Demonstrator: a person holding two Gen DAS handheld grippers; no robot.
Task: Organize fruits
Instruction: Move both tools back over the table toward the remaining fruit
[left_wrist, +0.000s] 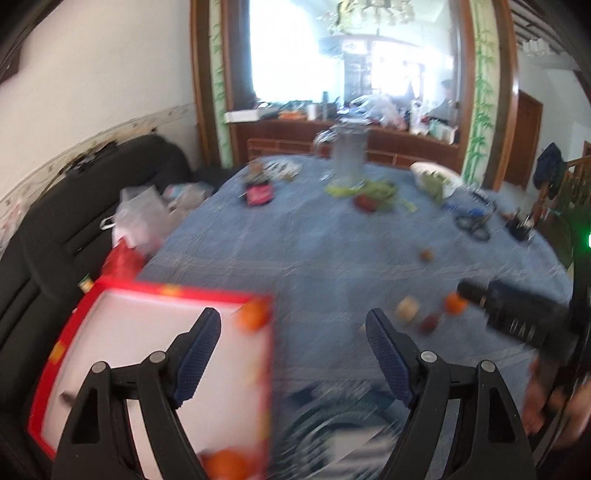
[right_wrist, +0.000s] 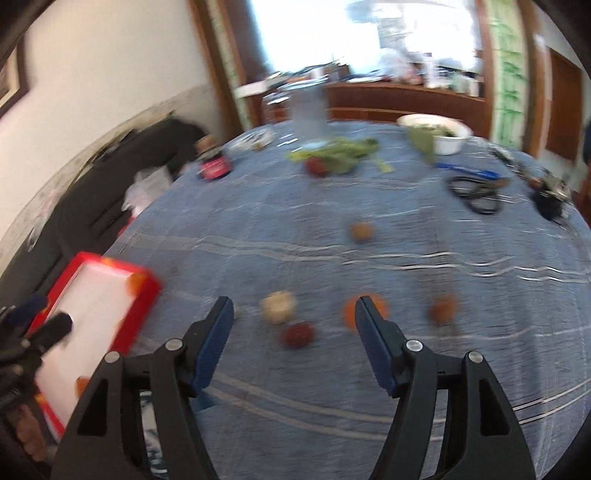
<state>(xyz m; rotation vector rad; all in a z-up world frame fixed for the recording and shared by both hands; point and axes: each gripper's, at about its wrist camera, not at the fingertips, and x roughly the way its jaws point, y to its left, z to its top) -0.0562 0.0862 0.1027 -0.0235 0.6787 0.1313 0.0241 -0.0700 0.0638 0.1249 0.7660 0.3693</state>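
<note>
Sorting part done: two oranges are sitting in the red tray (left_wrist: 110, 291), more fruit is waiting on the cloth.

Both the left gripper (left_wrist: 293, 325) and right gripper (right_wrist: 293, 314) are hanging spread and empty. An orange (right_wrist: 365, 310), a red fruit (right_wrist: 297, 334), a pale one (right_wrist: 279, 306), perhaps two brown ones are lying loose at twelve o'clock; scissors (right_wrist: 476, 194) and greens (right_wrist: 336, 151) are lying clear beyond.

Both wrist views downward over table (left_wrist: 332, 240)
</note>
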